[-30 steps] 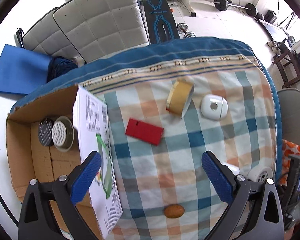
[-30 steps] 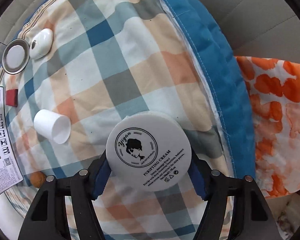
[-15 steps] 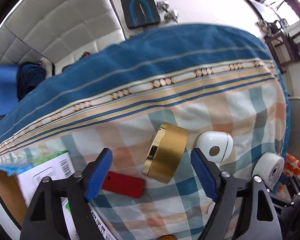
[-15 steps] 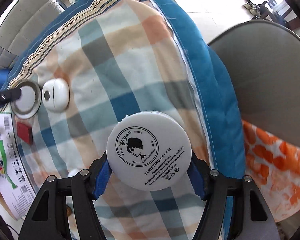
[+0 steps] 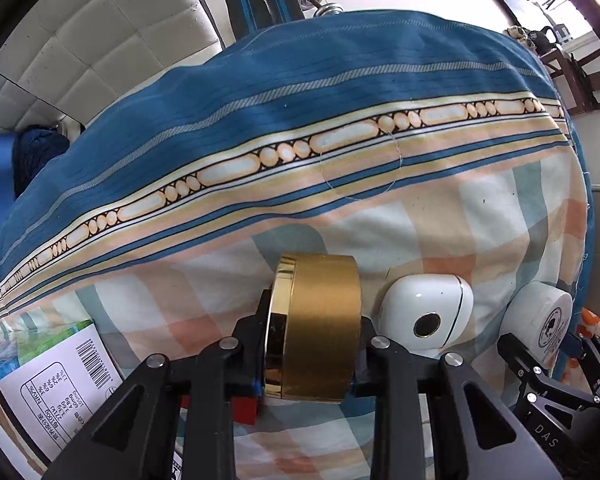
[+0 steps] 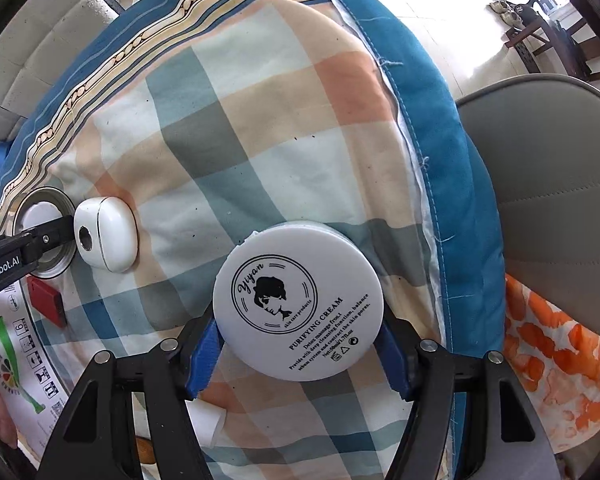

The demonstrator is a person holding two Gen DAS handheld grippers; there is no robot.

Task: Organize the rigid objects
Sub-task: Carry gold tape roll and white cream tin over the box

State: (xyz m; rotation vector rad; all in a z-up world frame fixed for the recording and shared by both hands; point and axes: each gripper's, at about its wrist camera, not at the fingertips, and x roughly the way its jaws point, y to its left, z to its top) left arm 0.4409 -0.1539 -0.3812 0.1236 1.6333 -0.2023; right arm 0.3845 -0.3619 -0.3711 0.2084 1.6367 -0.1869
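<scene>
The left tongs [image 5: 312, 344] were clamped on the gold tin [image 5: 316, 328], which stood on edge on the checked cloth [image 5: 480, 224], a red block [image 6: 46, 300] just left of them and a white pod-shaped case [image 5: 424, 312] just right. Farther right, the right tongs [image 6: 298, 344] gripped the white cream jar [image 6: 298, 304] by its sides, label facing the camera, above the same cloth.

Left gripper [image 5: 310, 354] clamped on gold jar [image 5: 318, 326], tipped on its side over checked cloth [image 5: 440, 224]. White oval case [image 5: 424, 310] just right of it. Red box [image 5: 245, 410] partly hidden beneath left finger. White cream jar [image 5: 542, 322] held by right gripper [image 5: 548, 364] at far right. Printed carton [image 5: 56, 376] lower left.
</scene>
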